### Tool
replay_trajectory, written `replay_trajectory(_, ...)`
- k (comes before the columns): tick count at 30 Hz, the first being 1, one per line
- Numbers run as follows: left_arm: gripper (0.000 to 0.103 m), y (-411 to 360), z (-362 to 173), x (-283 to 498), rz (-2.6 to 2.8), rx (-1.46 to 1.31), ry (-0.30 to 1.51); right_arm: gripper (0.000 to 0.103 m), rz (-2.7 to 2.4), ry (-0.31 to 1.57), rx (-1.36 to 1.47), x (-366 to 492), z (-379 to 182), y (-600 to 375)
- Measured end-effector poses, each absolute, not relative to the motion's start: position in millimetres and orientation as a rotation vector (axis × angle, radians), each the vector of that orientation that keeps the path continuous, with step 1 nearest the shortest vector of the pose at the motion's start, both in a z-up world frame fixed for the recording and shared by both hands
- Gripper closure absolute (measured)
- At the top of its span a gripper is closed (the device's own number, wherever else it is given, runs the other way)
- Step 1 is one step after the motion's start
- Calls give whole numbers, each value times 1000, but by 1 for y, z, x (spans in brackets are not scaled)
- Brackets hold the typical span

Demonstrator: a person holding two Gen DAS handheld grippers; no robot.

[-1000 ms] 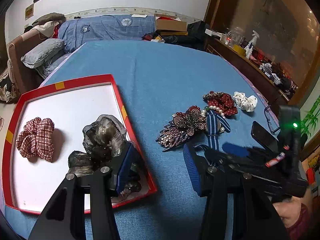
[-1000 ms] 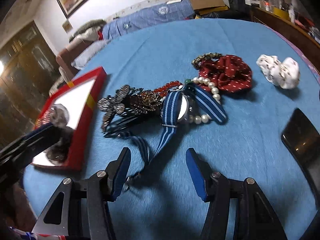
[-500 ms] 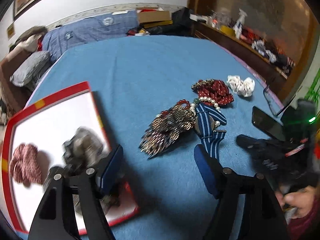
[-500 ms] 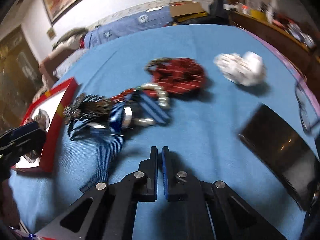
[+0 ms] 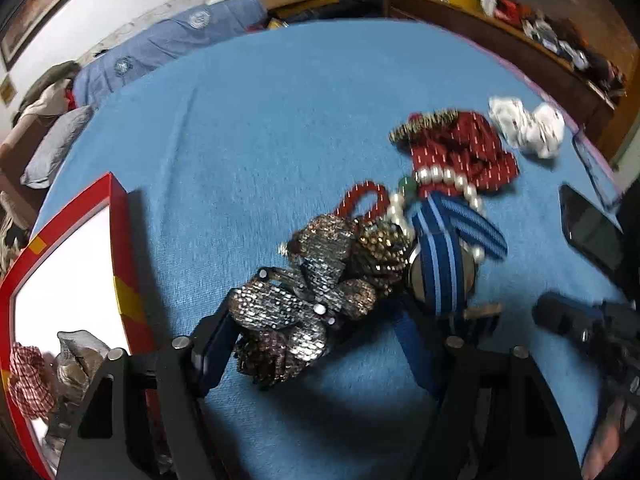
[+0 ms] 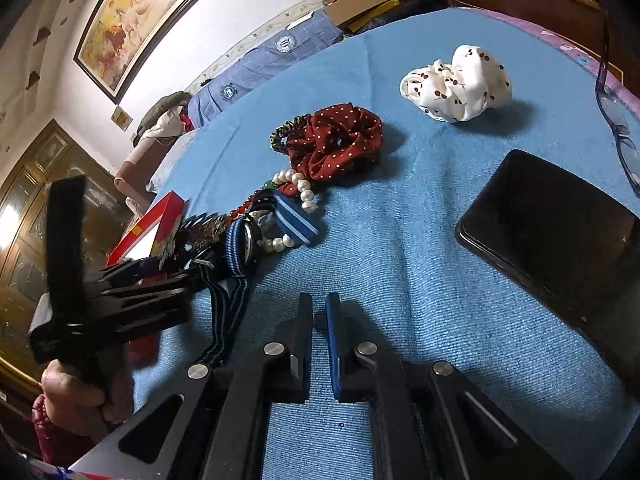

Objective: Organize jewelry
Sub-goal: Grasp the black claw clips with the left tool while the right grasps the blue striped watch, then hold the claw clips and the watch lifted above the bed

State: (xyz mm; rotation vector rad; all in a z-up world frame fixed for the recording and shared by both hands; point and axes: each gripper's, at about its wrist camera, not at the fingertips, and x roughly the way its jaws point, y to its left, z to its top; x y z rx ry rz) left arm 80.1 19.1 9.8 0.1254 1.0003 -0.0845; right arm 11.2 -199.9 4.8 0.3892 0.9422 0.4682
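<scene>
Blue-clothed bench [image 5: 280, 112] filling both views, in a cluttered room with a framed painting [image 6: 132, 20] on the white wall and a blue plaid bundle [image 5: 180, 40] along the far edge. At the left edge of the bench, red-rimmed tray [image 5: 120, 240] with a white floor, holding a red checked scrunchie [image 5: 28, 376] and a grey gauzy scrunchie [image 5: 76, 360] side by side in its near corner. On the right side of the bench, black phone [image 6: 560, 232] lying flat, with eyeglasses [image 6: 616, 120] just beyond it by the edge. Between tray and phone, the jewelry heap: large sequined butterfly hair clip [image 5: 304, 292] nearest the tray, touching a watch on a blue striped strap [image 5: 444, 264], strap tail trailing toward the near edge. Behind the watch, dark red dotted scrunchie [image 6: 336, 140], a pearl bracelet [image 6: 298, 186] curled against it, a string of red beads [image 5: 360, 200] beside that. Off to the right and apart from the heap, white scrunchie with cherry print [image 6: 460, 84]. Left tool [image 5: 320, 344] spread wide, one blue-padded finger at either side of the hair clip, the left one touching or just beside its sequined wing, not closed on it. Right tool [image 6: 319, 340] low over bare cloth near the strap tail, pads drawn nearly together with only a thin slit between, nothing held.
</scene>
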Motion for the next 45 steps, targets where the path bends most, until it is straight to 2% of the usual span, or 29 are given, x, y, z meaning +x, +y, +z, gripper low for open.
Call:
replay_trajectory(3,75,18,9,76,-76,79,979,93,474,941,391,15,5,-196)
replay_trajectory(7,83,19,8,66,-88,54,945,83,482,933,381,16,6,-195)
replay_trajectory(8,89,21,8,64,-89,40,937,82,478,928,375,16,7,-194)
replay_trajectory(12,90,32,17,61,-111,-29,891,76,476,920,382,19,13,-185)
replay_trajectory(14,90,37,21,57,-114,-45,865,69,486,947,385,24,14,-177)
replay_trajectory(20,90,56,46,48,-70,-86,749,61,466,935,303,42,32,-137)
replay_trajectory(23,90,65,48,47,-46,-98,737,48,443,932,220,57,36,-113)
replay_trajectory(28,90,69,49,49,-32,-111,736,44,396,928,60,68,31,-77)
replay_trajectory(33,90,70,50,46,-37,-108,729,46,300,888,-196,65,18,-48)
replay_trajectory(34,90,70,49,46,-39,-107,729,60,302,872,-187,64,19,-50)
replay_trajectory(45,90,65,50,41,-57,-90,715,60,368,714,126,39,43,-130)
